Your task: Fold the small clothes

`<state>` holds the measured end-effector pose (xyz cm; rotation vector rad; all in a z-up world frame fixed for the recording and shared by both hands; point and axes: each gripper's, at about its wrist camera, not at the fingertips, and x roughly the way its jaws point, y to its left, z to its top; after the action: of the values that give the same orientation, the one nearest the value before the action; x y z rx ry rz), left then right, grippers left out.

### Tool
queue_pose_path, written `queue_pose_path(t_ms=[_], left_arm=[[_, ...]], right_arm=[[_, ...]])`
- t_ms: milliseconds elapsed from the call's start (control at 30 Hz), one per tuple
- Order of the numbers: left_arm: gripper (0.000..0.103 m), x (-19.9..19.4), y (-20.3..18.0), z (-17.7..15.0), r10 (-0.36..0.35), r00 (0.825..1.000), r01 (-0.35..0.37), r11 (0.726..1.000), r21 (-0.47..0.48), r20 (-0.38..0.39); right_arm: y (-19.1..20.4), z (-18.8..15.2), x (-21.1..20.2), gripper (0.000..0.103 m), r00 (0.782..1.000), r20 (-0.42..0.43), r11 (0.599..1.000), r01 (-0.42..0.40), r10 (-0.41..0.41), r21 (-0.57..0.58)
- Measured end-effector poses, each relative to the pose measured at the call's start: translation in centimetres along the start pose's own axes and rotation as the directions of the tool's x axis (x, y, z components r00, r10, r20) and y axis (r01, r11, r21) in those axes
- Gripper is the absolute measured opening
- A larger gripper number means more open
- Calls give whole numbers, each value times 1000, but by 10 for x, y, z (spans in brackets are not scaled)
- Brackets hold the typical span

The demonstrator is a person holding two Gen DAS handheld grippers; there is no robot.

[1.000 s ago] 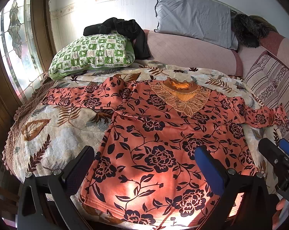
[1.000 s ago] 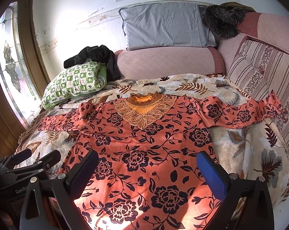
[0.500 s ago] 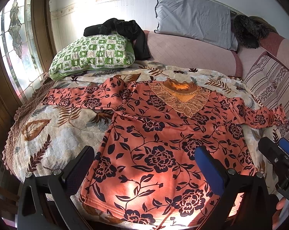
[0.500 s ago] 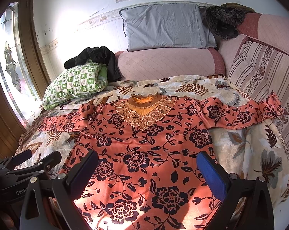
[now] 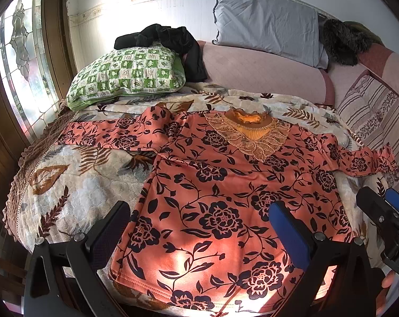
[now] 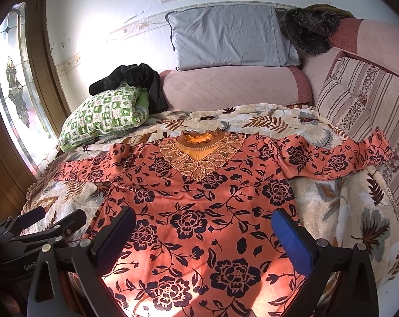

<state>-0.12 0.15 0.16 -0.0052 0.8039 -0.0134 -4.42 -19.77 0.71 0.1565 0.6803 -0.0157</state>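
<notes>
Daylight enters through the window (image 5: 22, 60) at left, overexposing the adjacent wall (image 6: 99, 34). A sunlit patch with soft shadows falls on the near hem of the blouse (image 5: 225, 211). Fisheye distortion bends the edges; corners are vignetted black.

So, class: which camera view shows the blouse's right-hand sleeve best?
The right wrist view: the sleeve lies in full view, stretched across the blanket toward the striped cushion. The left wrist view shows the same sleeve squeezed at the frame's edge, smaller.
</notes>
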Motion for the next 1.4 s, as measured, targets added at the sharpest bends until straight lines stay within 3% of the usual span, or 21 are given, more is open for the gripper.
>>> queue_pose_path(t_ms=[467, 567, 633, 767, 833, 967, 1067, 1200, 1367, 1400], left_arm=[[103, 10, 8, -2, -15, 1000, 15, 1000, -17, -15], [103, 31, 24, -7, -31, 998, 28, 998, -52, -59], [103, 49, 38, -12, -33, 994, 24, 996, -89, -102], [103, 85, 68, -21, -4, 983, -26, 986, -162, -183], [103, 102, 78, -25, 23, 975, -63, 982, -176, -221], [103, 124, 92, -31, 58, 963, -119, 968, -223, -263], [103, 135, 94, -31, 79, 959, -146, 961, -237, -273], [103, 145, 88, -24, 93, 959, -155, 963, -219, -269], [103, 156, 86, -17, 70, 962, -127, 970, -206, -263], [103, 158, 86, -17, 67, 963, -123, 972, -202, -263]], right_arm=[[-3, 0, 7, 103, 1000, -13, 1000, -13, 13, 6], [-21, -3, 17, 103, 997, -55, 996, -56, 59, 65], [-55, -7, 26, 103, 991, -71, 980, -102, 116, 173], [-162, -13, 40, 103, 983, -24, 891, -155, 183, 427], [-222, -11, 47, 103, 989, 17, 837, -132, 146, 531], [-352, -8, 67, 102, 996, 83, 641, -85, 32, 763], [-432, 1, 96, 91, 997, 52, 549, -11, -58, 836], [-504, 8, 138, 65, 995, 18, 433, 25, -95, 901], [-527, 22, 166, 59, 981, 14, 401, 65, -193, 914], [-529, 27, 171, 35, 979, 10, 404, 74, -202, 912]])
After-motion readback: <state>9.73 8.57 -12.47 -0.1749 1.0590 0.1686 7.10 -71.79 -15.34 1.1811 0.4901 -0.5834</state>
